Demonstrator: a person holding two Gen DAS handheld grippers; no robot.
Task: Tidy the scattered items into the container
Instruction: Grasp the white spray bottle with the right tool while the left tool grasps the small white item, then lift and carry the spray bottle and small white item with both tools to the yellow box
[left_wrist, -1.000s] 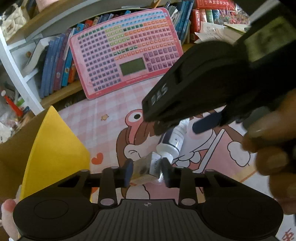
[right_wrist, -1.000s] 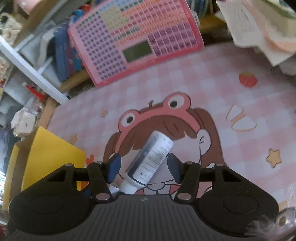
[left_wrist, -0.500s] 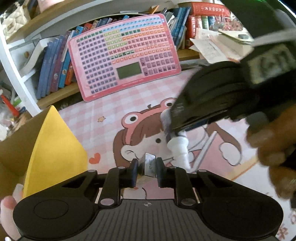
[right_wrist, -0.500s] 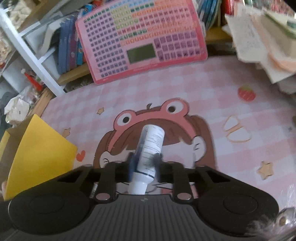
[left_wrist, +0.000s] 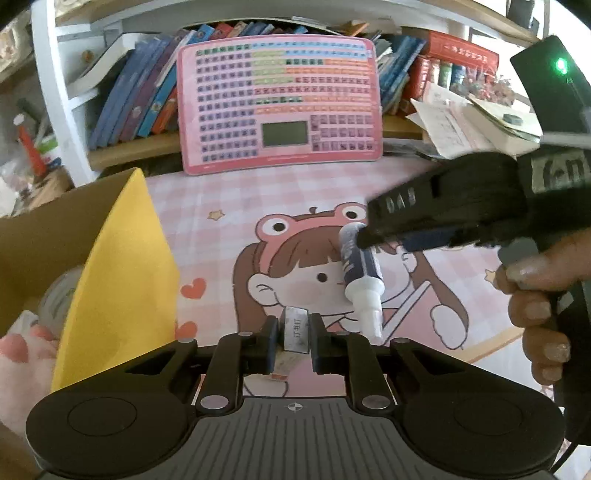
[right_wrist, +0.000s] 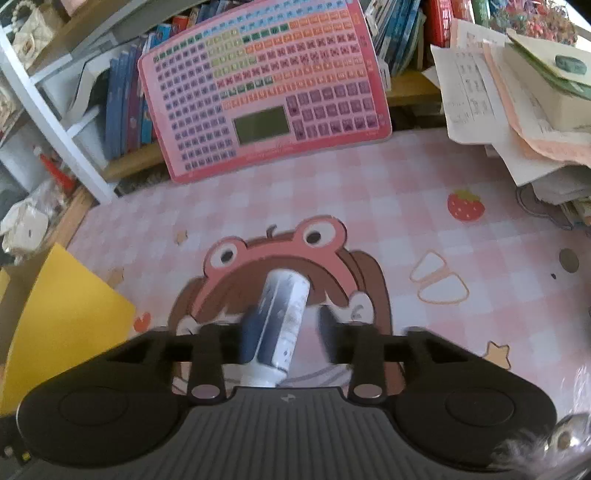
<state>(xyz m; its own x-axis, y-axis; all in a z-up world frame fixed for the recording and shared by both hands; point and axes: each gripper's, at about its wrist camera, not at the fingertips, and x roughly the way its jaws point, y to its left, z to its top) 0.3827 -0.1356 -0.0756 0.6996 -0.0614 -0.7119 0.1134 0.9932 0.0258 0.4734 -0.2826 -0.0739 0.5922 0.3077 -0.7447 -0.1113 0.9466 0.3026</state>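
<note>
Staple box (left_wrist: 295, 329) sits clenched in the left gripper's (left_wrist: 293, 338) jaws, just right of the yellow-flapped carton (left_wrist: 110, 280). Further right of the carton, the bottle (right_wrist: 282, 325) lies between the right gripper's (right_wrist: 286, 334) jaws, which have just been opening; only the left pad touches it, above the desk (right_wrist: 406, 206).

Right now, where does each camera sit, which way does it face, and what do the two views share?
Left wrist: on the left tongs, angled down at the cartoon desk mat; pads shut on a small staple box; the right hand shows.
Right wrist: on the right tongs, angled down; a bottle lies between blurred jaws.
Shared: bottle, pink keyboard toy, yellow-lined cardboard box.
</note>
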